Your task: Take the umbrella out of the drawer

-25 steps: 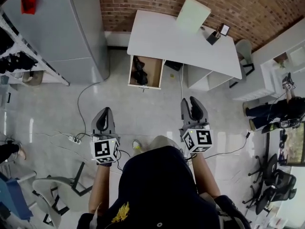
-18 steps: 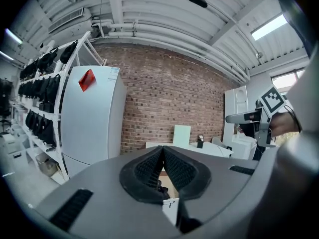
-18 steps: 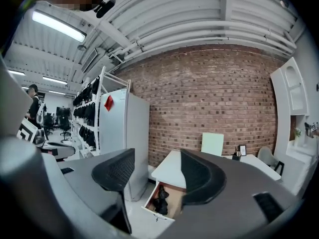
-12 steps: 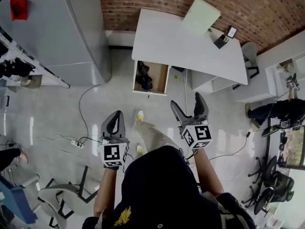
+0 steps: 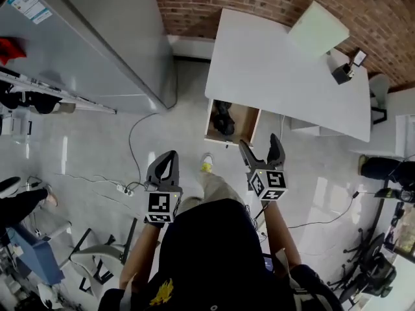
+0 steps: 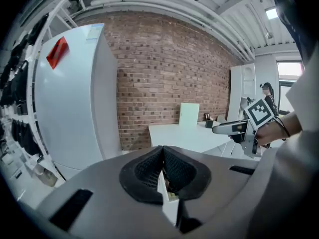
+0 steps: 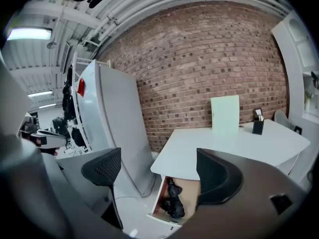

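Observation:
A black folded umbrella lies in the open wooden drawer under the white desk. My right gripper hovers just short of the drawer's front, its jaws opening wide with nothing between them. In the right gripper view the umbrella shows low between the spread pads of that gripper, still some way off. My left gripper hangs shut over the floor, left of the drawer. In the left gripper view its pads meet with nothing held, and the right gripper shows beside the desk.
A tall grey cabinet stands left of the desk against the brick wall. A pale green board and a black pen holder are on the desk. A power strip with cables lies on the floor; a chair is lower left.
The person has stepped toward the desk, bringing both grippers forward and nearer the drawer. The right gripper's jaws went from shut to wide open. The left gripper stayed shut.

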The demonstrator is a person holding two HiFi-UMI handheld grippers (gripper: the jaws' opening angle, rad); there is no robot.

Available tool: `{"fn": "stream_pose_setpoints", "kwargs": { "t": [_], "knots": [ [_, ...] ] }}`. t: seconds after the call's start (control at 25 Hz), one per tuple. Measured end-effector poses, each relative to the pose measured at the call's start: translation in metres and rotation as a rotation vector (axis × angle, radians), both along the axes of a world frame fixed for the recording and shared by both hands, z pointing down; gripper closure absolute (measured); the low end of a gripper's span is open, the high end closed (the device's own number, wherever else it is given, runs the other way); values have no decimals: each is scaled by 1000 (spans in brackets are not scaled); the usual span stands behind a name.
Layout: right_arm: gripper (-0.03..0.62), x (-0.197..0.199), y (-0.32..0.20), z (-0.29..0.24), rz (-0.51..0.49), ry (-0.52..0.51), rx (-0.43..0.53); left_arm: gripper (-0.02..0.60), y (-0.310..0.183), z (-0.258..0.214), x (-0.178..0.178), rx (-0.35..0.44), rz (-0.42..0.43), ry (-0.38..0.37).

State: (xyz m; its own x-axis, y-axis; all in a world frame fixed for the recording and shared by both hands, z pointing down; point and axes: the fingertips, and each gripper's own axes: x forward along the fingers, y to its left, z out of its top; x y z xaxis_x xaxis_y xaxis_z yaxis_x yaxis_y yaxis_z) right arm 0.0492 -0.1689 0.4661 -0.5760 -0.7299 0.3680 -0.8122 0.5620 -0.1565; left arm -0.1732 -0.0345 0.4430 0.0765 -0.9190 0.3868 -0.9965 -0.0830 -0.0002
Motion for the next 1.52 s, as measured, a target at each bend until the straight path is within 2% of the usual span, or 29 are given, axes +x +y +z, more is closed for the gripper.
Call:
{"fn": "stream_pose_setpoints", "kwargs": {
  "t": [0.2, 0.32, 0.44, 0.56, 0.8, 1.04, 1.28, 1.52],
  "knots": [
    [134, -27, -32, 48, -41, 50, -62, 565, -67, 15, -5, 16, 30, 34],
    [134, -53, -46, 88, -57, 86, -114, 565, -98, 39, -17, 0, 80, 57],
    [134, -89, -54, 149, -79, 113, -182, 565, -120, 79, -36, -33, 126, 79],
    [134, -105, -66, 225, -99, 186, -247, 565, -135, 118, -43, -57, 165, 103],
    [134, -106, -111, 361, -63, 283, -338, 565, -162, 176, -48, -82, 203, 106],
    [134, -101, -131, 485, -77, 411, -412, 565, -188, 258, -56, -130, 172, 127],
    [134, -120, -147, 559, -143, 454, -400, 565, -202, 329, -50, -171, 179, 140],
    [135, -135, -156, 596, -157, 514, -421, 565, -201, 354, -41, -195, 173, 168]
  ]
}}
